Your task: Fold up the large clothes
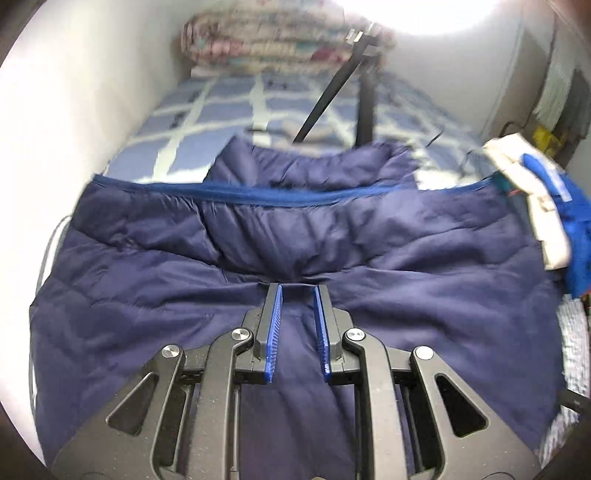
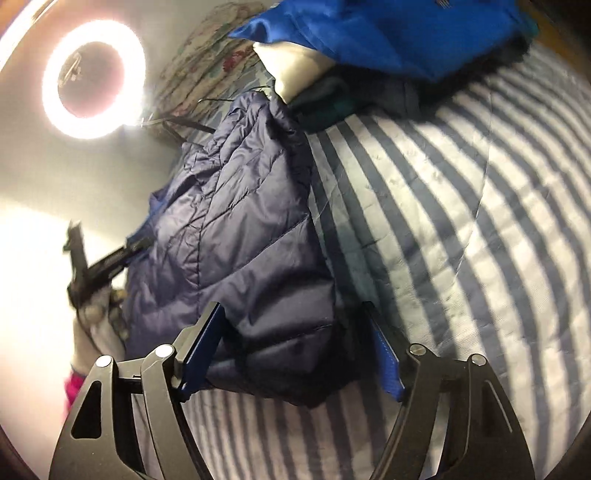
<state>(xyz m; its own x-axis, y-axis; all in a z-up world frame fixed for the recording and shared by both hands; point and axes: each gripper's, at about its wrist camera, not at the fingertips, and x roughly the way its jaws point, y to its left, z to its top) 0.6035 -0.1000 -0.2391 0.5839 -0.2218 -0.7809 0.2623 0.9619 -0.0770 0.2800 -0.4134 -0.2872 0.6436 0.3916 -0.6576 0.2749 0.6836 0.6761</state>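
A large navy quilted puffer jacket (image 1: 258, 251) lies spread on the bed, its blue-trimmed edge running across the far side. My left gripper (image 1: 297, 288) is over its middle, jaws a narrow way apart with a fold of the fabric bunched between the blue pads (image 1: 274, 325). In the right wrist view the jacket (image 2: 236, 221) lies along the bed. My right gripper (image 2: 295, 314) is wide open, its jaws on either side of the jacket's near corner. The left gripper (image 2: 99, 262) shows at the jacket's left side.
The bed has a blue checked cover (image 1: 207, 122) and a striped blanket (image 2: 461, 221). A pile of clothes, bright blue (image 2: 388, 33) and white, lies at the far right (image 1: 546, 206). A ring light (image 2: 92, 79) on black tripod legs (image 1: 325, 96) stands behind. A white wall (image 1: 74, 92) runs along the left.
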